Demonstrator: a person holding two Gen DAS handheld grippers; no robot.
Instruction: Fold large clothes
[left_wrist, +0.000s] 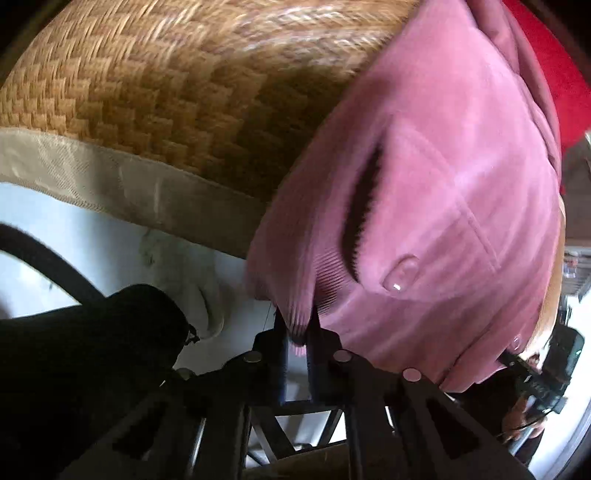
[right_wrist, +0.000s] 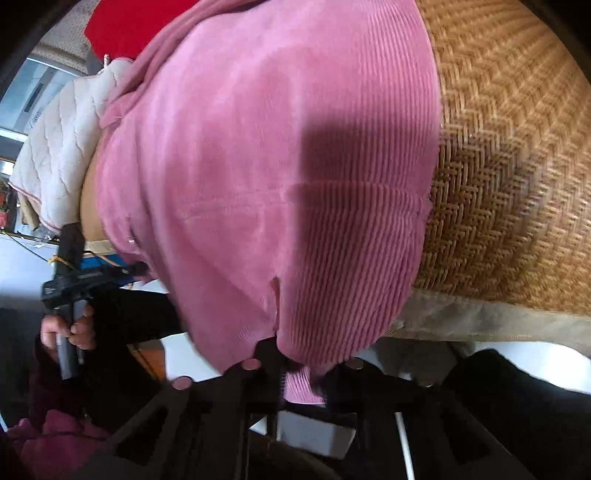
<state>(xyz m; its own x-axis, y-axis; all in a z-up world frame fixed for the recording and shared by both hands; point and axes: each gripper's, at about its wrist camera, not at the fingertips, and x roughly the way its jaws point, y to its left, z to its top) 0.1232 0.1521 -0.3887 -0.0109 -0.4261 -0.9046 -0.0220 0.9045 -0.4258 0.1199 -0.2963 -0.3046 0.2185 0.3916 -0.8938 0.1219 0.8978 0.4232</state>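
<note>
Evidently soft, limp and rather heavy: pink corduroy jacket (left_wrist: 436, 206) spread over woven mat (left_wrist: 147, 96), near hem corners pinched in closed jaws of left gripper (left_wrist: 297, 328) and right gripper (right_wrist: 301, 373).

A woven herringbone mat (left_wrist: 155, 85) with a beige cloth border (left_wrist: 147, 192) covers the surface (sunlit, partly shadowed). White floor (left_wrist: 44, 221) shows below; a quilted white cushion (right_wrist: 62, 147) sits beyond.
</note>
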